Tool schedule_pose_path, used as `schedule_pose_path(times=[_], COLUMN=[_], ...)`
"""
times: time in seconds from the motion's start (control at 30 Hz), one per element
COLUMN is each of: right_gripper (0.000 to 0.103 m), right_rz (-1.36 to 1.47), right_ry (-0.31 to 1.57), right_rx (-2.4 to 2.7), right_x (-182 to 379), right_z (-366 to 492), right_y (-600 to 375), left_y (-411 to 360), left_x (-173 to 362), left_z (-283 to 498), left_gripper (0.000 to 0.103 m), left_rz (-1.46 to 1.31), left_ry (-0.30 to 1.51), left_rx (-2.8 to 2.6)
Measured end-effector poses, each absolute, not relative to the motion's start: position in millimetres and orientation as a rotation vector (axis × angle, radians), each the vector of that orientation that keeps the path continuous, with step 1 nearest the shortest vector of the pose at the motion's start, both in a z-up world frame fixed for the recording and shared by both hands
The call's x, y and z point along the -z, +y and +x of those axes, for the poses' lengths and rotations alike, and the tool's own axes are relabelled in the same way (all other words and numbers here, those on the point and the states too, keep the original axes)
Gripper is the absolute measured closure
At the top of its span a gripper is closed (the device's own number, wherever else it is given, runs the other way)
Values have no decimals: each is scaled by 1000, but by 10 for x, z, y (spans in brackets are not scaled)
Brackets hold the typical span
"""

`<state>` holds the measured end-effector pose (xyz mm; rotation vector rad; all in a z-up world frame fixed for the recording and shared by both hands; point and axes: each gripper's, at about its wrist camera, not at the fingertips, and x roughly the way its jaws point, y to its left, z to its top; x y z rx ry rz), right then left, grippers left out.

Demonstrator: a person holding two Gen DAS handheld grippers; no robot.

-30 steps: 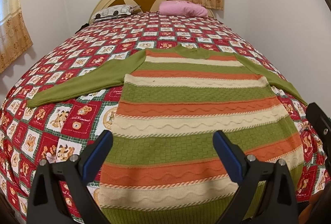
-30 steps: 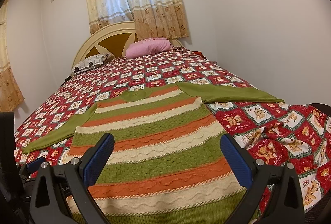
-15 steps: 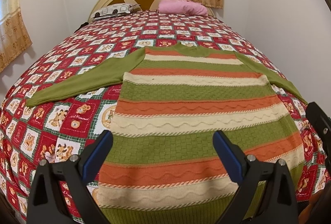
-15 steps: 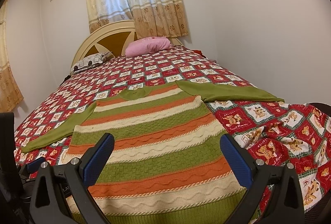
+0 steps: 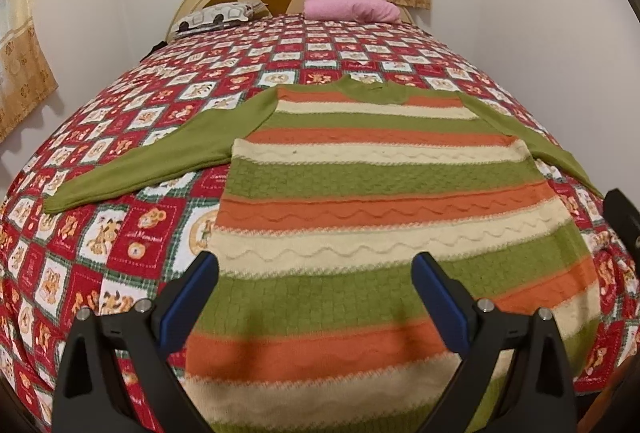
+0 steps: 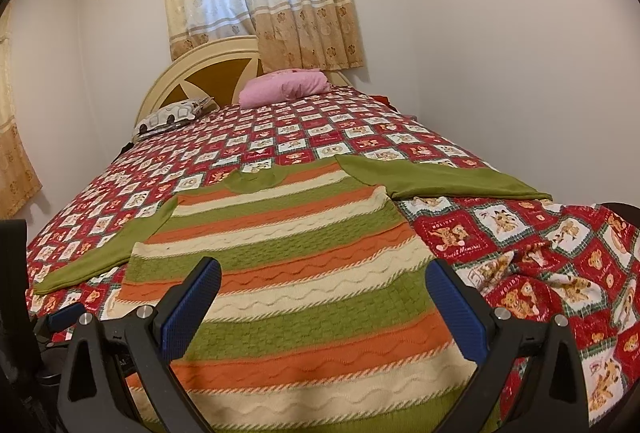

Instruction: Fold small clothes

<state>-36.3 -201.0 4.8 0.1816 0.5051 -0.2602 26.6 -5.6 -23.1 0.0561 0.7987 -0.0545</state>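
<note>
1. Pushed slightly forward over the striped sweater since a second ago; garment unmoved, flat on the patchwork bedspread, sleeves out at 9 and 3 o'clock.
2. Spread wide and empty: left gripper, right gripper.
3. At 12 o'clock: pink pillow, patterned pillow, headboard.

The sweater's bottom hem runs off the lower edge in both views, partly behind the gripper frames. Its right sleeve tip is cut off in the left view. The print on the bedspread is too small to read farther back.
</note>
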Motion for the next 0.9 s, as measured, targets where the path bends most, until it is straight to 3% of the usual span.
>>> schedule_pose_path(times=[0.37,0.43,0.5,0.6,0.77,0.9], right_gripper=[1,6,26,44,44,44], right_rz=[148,143,137,166,241,347], right_ry=[547,555,570,614,645,638], right_rx=[253,250,242,237,309,393], right_x=[-41,-18,11,88,179,143], right_z=[234,332,459,631,753,762], right_y=[-2085,-2088,-2104,-2217,-2630,-3289], left_y=[-104,-106,-101,-110,-16,103], left_x=[278,281,288,299,386,566], left_z=[796,916,1050,1233,1469,1636], left_gripper=[4,4,4,4,4,4], left_rz=[86,81,71,90,105,94], left_ry=[828,838,849,819,724,750], left_rx=[33,38,43,44,5,-33])
